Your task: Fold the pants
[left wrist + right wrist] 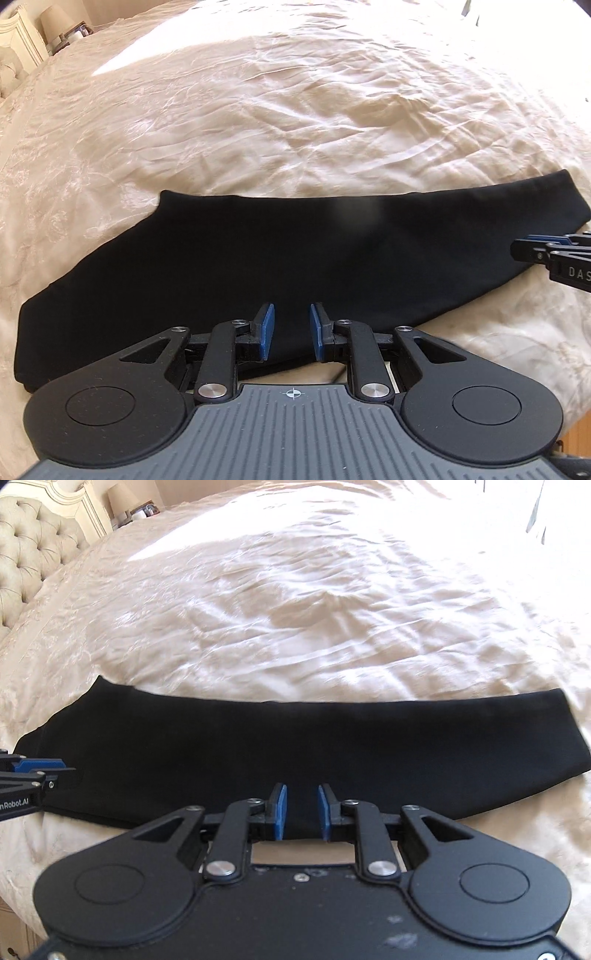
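Note:
Black pants lie flat on the cream bedspread, folded lengthwise into one long band, the wider waist end to the left. My left gripper hovers over the band's near edge; its blue pads stand a little apart with nothing pinched. My right gripper enters from the right over the narrow leg end. In the right wrist view the pants stretch across the frame. There the right gripper stands slightly open above the near edge, and the left gripper shows at the left edge.
A tufted headboard and a lamp on a bedside stand are at the far left. Wrinkled bedspread spreads beyond the pants. The bed's near edge runs just below the grippers.

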`<state>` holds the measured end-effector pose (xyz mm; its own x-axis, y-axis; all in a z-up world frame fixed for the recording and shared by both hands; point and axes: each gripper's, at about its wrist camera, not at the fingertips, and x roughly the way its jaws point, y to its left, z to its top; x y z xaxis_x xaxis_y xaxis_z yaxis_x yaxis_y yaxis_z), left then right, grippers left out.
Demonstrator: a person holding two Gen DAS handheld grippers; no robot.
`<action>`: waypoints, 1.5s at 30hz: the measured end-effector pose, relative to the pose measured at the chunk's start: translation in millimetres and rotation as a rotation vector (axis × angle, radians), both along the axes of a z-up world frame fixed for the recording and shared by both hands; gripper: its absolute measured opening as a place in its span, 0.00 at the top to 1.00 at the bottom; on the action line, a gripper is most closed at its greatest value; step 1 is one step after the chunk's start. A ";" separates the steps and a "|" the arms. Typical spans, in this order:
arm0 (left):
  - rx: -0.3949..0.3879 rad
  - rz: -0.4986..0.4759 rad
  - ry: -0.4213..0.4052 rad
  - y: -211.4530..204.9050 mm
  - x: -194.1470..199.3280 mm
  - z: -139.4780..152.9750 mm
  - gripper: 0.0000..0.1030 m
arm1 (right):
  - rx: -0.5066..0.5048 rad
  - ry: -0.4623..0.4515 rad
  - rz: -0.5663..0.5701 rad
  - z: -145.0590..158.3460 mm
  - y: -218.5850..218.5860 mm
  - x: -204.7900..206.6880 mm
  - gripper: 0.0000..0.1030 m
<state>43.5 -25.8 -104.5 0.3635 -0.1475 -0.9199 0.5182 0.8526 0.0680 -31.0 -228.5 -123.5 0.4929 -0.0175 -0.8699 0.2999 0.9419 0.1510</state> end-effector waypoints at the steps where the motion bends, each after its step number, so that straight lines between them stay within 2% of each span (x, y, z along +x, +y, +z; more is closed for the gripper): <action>1: -0.003 -0.008 -0.001 -16.2 -5.5 0.0 0.80 | -0.007 -0.008 -0.009 2.5 -13.2 -5.9 0.78; 8: -0.021 -0.104 -0.033 -118.8 -33.1 -2.2 0.80 | -0.053 -0.032 -0.128 7.3 -118.1 -42.3 0.74; 12: -0.033 -0.146 -0.028 -171.4 -41.3 -2.4 0.80 | -0.072 -0.045 -0.188 7.8 -161.6 -55.9 0.68; 18: -0.020 -0.179 -0.012 -223.4 -45.2 -11.7 0.80 | -0.074 -0.038 -0.181 -3.4 -208.3 -58.7 0.60; 30: 0.058 -0.097 0.093 -243.3 -26.6 -42.0 0.80 | 0.103 0.064 -0.046 -50.5 -267.1 -33.1 0.50; 38: 0.080 -0.076 0.113 -247.7 -14.5 -45.9 0.80 | 0.301 0.084 0.014 -76.2 -295.0 -18.6 0.43; 45: 0.089 -0.094 0.128 -258.2 -10.5 -53.7 0.80 | 0.453 0.077 -0.017 -87.0 -315.6 -20.6 0.44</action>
<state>33.0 -284.0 -158.2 0.2311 -0.0909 -0.9687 0.6046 0.7935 0.0698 -51.7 -544.1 -210.5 0.4292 0.3651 -0.8261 0.3415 0.7811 0.5227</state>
